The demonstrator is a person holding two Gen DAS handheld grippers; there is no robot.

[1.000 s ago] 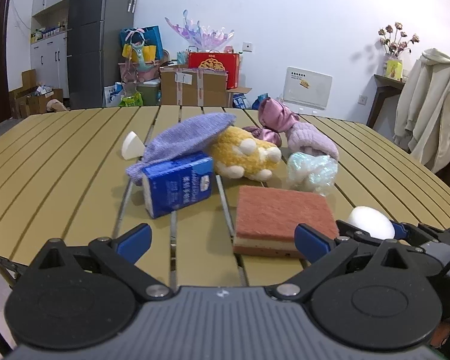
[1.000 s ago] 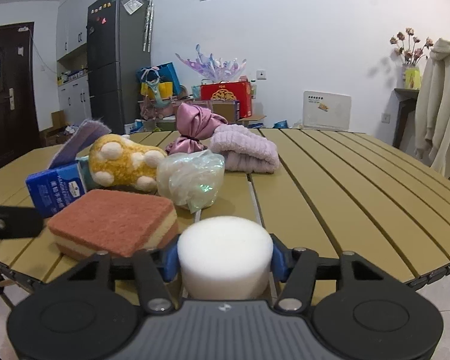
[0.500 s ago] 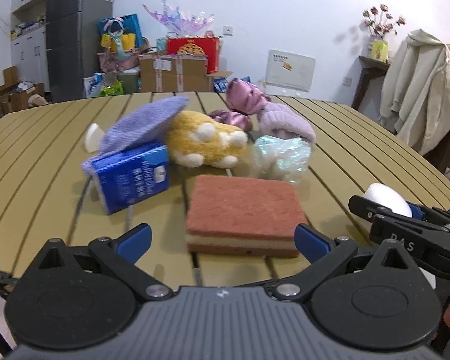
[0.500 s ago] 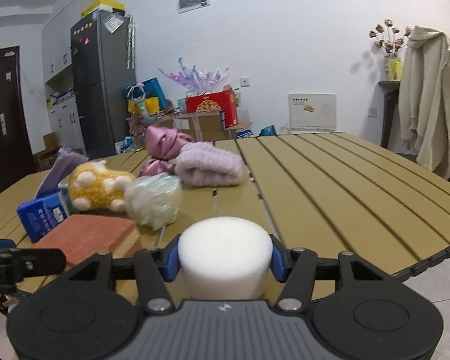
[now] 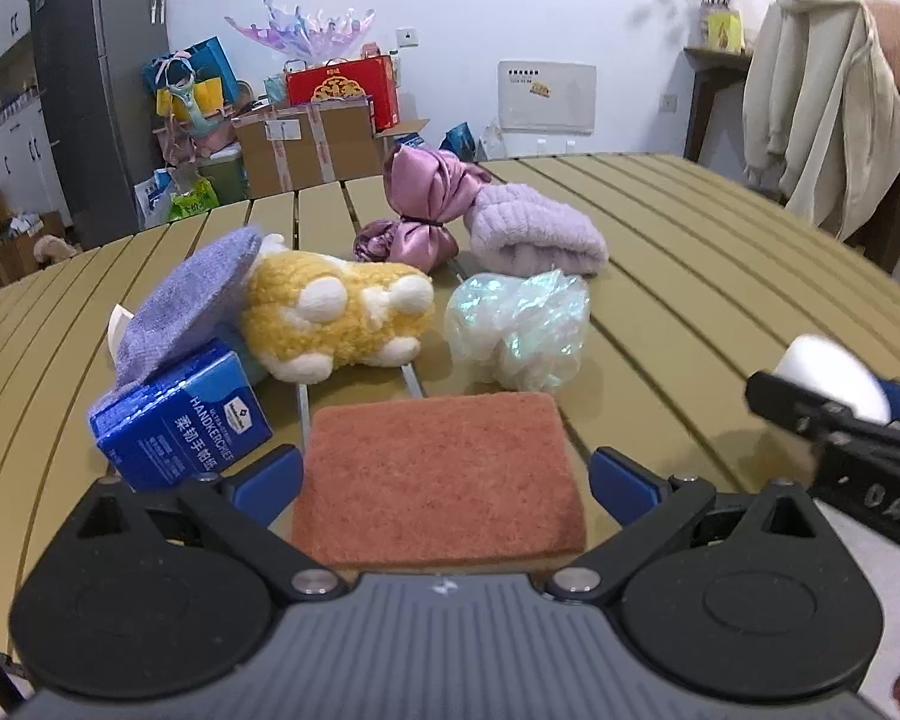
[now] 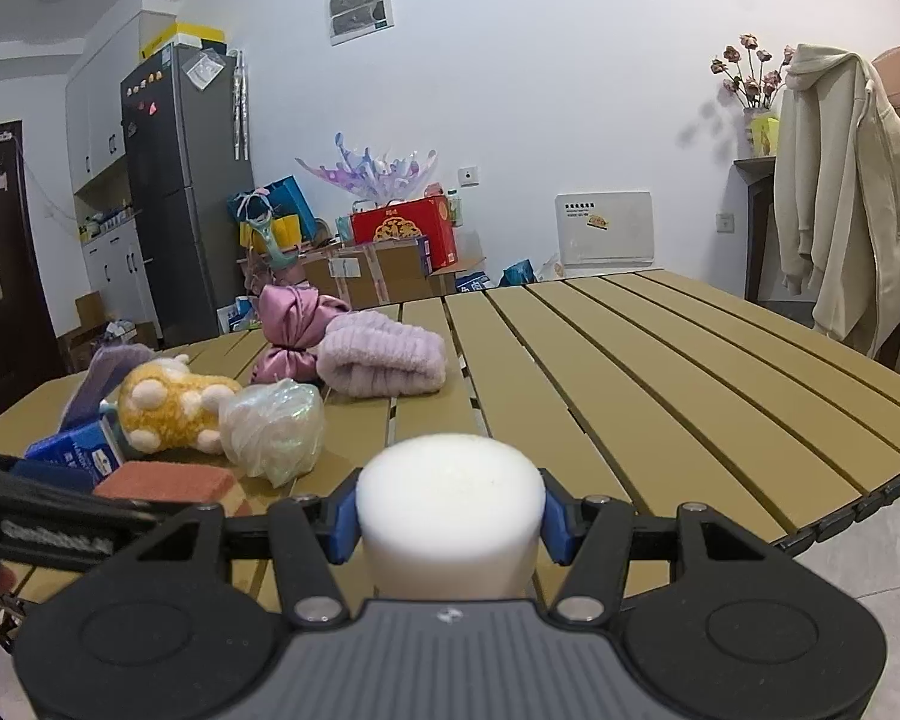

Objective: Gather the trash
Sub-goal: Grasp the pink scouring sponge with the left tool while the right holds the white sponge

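Observation:
A terracotta scouring sponge (image 5: 444, 474) lies flat on the slatted table (image 5: 720, 276). My left gripper (image 5: 447, 483) is open, its blue pads on either side of the sponge and close to its edges. My right gripper (image 6: 444, 516) is shut on a white foam cylinder (image 6: 447, 480), held just above the table's near edge. In the left wrist view that cylinder (image 5: 834, 381) and the right gripper (image 5: 840, 414) show at the far right. Behind the sponge sits a crumpled iridescent plastic wrap (image 5: 519, 330), and a blue tissue pack (image 5: 180, 426) sits to the sponge's left.
A yellow plush toy (image 5: 336, 315) lies under a purple cloth (image 5: 192, 300). Further back lie a pink satin bow (image 5: 432, 210) and a lilac fluffy towel (image 5: 534, 234). The table's right edge (image 6: 858, 510) drops to the floor. Boxes, bags and a fridge stand beyond the table.
My left gripper has slid right and forward, so the sponge now lies between its fingers. The right gripper, still holding the foam cylinder, has drifted right, away from the pile.

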